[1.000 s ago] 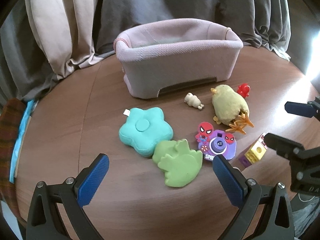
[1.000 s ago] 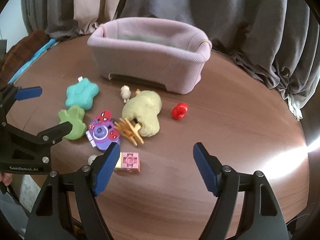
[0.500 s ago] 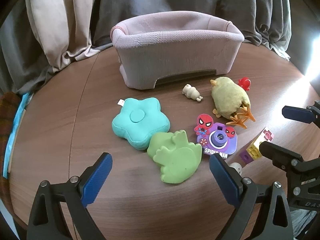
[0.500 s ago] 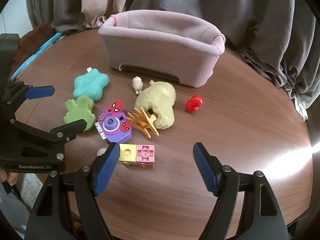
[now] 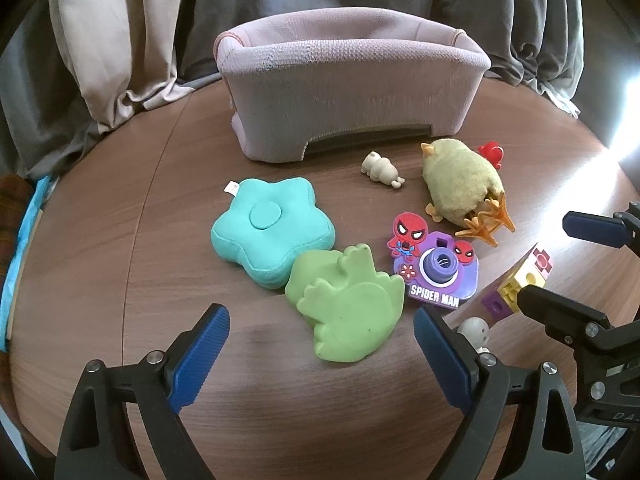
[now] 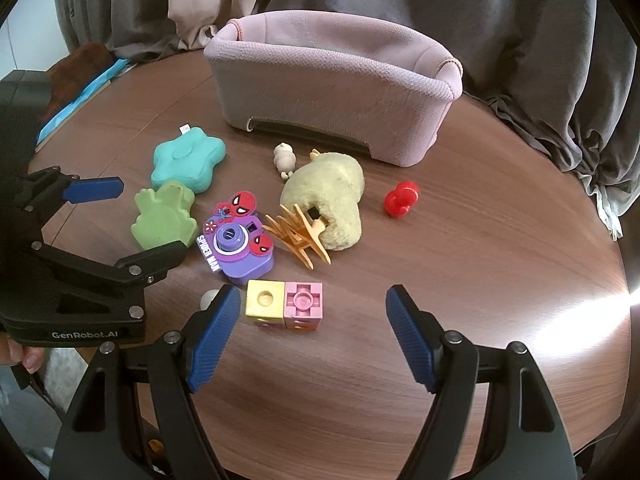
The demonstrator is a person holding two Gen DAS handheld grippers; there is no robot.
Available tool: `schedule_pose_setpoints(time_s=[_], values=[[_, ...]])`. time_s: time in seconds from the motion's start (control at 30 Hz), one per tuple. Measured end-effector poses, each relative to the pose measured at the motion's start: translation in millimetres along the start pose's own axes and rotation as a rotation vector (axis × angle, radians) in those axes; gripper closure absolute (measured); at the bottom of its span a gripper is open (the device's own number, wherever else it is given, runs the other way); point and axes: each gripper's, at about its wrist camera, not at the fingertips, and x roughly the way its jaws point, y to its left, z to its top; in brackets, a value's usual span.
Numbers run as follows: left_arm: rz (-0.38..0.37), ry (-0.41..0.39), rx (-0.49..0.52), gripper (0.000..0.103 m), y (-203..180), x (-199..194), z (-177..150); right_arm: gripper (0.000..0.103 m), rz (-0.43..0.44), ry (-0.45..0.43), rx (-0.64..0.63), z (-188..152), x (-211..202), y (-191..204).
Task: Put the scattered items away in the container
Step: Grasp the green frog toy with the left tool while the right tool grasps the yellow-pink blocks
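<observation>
Hovering near soft green frog-shaped toy point(image 5: 346, 304) with left gripper point(image 5: 322, 356), right gripper point(image 6: 312, 338), jaws released; risking nudging purple plastic toy camera point(image 5: 436, 270) alongside.

Your left claw point(image 5: 322, 346) and right claw point(image 6: 310, 334) look alike: matte black triangular arms with cut-out slots and silver screw heads, each ending in blue ribbed pads point(image 6: 410, 338). Seen from the right wrist view, the left claw's black body carries white "GenRobot.AI" lettering point(image 6: 85, 335), and a bit of your bare finger point(image 6: 30, 358) shows beneath it.
</observation>
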Motion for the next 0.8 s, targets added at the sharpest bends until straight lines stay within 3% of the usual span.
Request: schedule_pose_setpoints(time_s=[0.63, 0.8], values=[[-0.015, 0.02, -0.014, 0.012, 0, 10, -5, 0.03, 0.006, 0.019, -0.001, -1, 11, 1], [-0.034, 0.033, -0.02, 0.024, 1, 15, -7, 0.032, 0.009, 0.029, -0.003, -1, 15, 3]])
